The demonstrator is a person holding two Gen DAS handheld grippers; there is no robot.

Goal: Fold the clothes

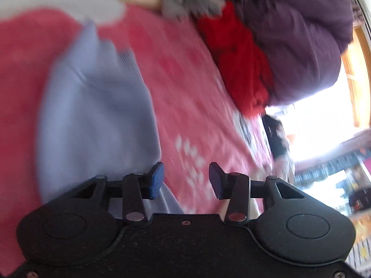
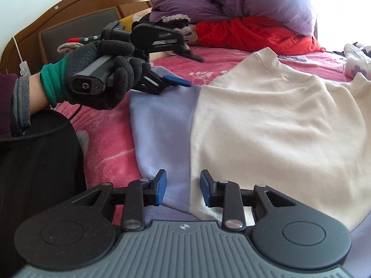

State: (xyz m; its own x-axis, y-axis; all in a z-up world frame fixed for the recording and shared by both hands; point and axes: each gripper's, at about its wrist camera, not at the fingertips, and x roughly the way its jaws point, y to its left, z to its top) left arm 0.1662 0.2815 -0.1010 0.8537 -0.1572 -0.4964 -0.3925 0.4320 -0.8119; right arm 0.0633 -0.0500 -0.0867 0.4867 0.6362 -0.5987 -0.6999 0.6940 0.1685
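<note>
A two-tone sweatshirt lies flat on the pink blanket [image 2: 106, 139]: a cream body [image 2: 266, 120] with a lavender side panel or sleeve [image 2: 162, 120]. My right gripper [image 2: 183, 187] stands open over its near hem; lavender cloth shows between the pads but they do not press it. A gloved hand [image 2: 97, 69] holds my left gripper [image 2: 185, 69] over the far end of the lavender part. In the blurred left wrist view the left gripper [image 1: 186, 180] is open. The lavender cloth [image 1: 97, 106] lies beside and under its left finger, and only blanket [image 1: 185, 106] shows between the pads.
A purple duvet [image 2: 231, 0] and a red garment [image 2: 250, 32] are piled at the head of the bed by the wooden headboard [image 2: 69, 23]. A white item with purple marks [image 2: 354, 62] lies at far right. The person's dark lap [image 2: 34, 162] fills the left.
</note>
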